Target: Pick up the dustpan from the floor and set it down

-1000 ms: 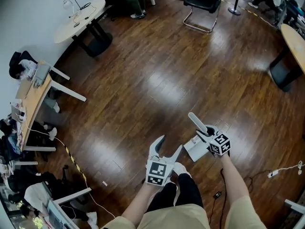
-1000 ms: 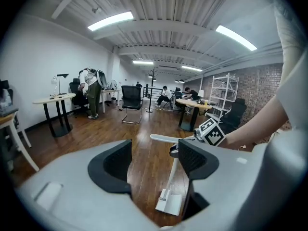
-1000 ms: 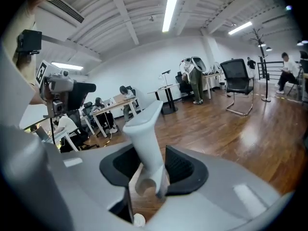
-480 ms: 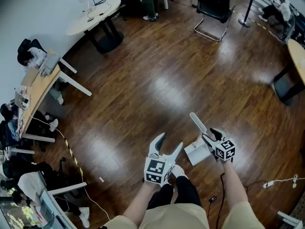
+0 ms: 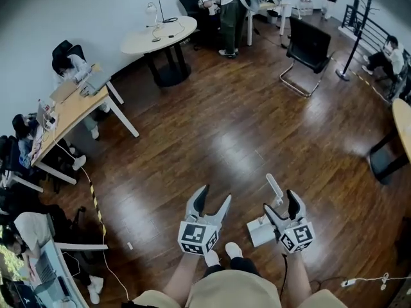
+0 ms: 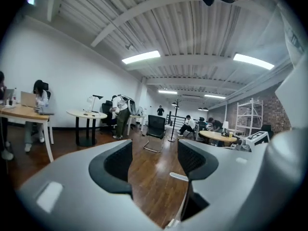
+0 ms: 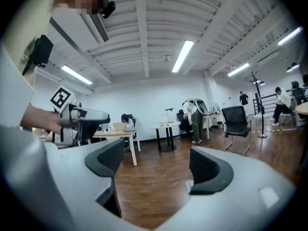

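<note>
The white dustpan (image 5: 259, 231) stands on the dark wood floor by the person's feet, its long handle (image 5: 274, 186) sticking up and away. My right gripper (image 5: 281, 207) hovers above it, raised off the floor; its jaws are opening and nothing lies between them, as the right gripper view (image 7: 159, 160) shows only floor in the gap. My left gripper (image 5: 212, 201) is held up to the left of the dustpan, open and empty, and the left gripper view (image 6: 154, 160) looks level across the room.
A black chair (image 5: 307, 43) and a round table (image 5: 157, 40) stand far ahead, with people near them. A long desk (image 5: 70, 111) runs along the left, striped tape (image 5: 96, 204) on the floor beside it. A cable with a plug strip (image 5: 350, 281) lies at the lower right.
The right gripper let go of the dustpan handle, opened, and rose. The left gripper rose too. The dustpan stays on the floor.
</note>
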`<action>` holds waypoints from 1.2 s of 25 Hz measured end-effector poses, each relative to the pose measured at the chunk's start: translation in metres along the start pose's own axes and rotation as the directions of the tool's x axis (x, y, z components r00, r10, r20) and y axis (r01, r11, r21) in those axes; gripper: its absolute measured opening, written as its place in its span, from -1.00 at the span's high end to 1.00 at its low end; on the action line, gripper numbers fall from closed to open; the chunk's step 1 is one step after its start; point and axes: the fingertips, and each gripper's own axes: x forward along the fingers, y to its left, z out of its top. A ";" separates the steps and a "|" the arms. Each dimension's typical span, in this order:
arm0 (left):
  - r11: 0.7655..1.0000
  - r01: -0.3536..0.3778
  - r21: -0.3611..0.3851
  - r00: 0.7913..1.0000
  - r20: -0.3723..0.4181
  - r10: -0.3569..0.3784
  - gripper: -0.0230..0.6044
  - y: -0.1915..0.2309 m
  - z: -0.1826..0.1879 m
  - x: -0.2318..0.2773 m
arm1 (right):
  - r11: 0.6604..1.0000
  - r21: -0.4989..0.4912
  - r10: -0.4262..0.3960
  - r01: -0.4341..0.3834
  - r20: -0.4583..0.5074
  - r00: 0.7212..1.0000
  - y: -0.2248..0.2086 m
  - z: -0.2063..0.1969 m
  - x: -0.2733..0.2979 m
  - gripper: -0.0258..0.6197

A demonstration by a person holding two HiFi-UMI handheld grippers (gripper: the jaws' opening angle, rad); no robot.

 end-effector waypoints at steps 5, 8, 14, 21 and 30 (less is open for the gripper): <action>0.989 -0.148 -0.002 0.984 0.096 0.147 0.04 0.035 0.050 -0.060 | 0.988 -0.067 0.143 -0.136 0.116 0.983 0.081 0.087 0.042 -0.36; 0.968 -0.251 0.003 0.956 0.159 0.248 0.04 0.060 0.076 -0.103 | 0.973 -0.075 0.228 -0.218 0.173 0.958 0.124 0.128 0.062 -0.36; 0.913 -0.407 -0.038 0.878 0.262 0.402 0.04 0.106 0.109 -0.179 | 0.938 -0.026 0.343 -0.345 0.190 0.920 0.182 0.157 0.102 -0.36; 0.832 -0.554 -0.036 0.787 0.306 0.537 0.04 0.137 0.112 -0.243 | 0.928 -0.118 0.372 -0.355 0.204 0.906 0.233 0.174 0.121 -0.35; 0.792 -0.609 -0.031 0.743 0.329 0.584 0.04 0.146 0.116 -0.270 | 0.915 -0.181 0.394 -0.361 0.204 0.896 0.267 0.177 0.127 -0.35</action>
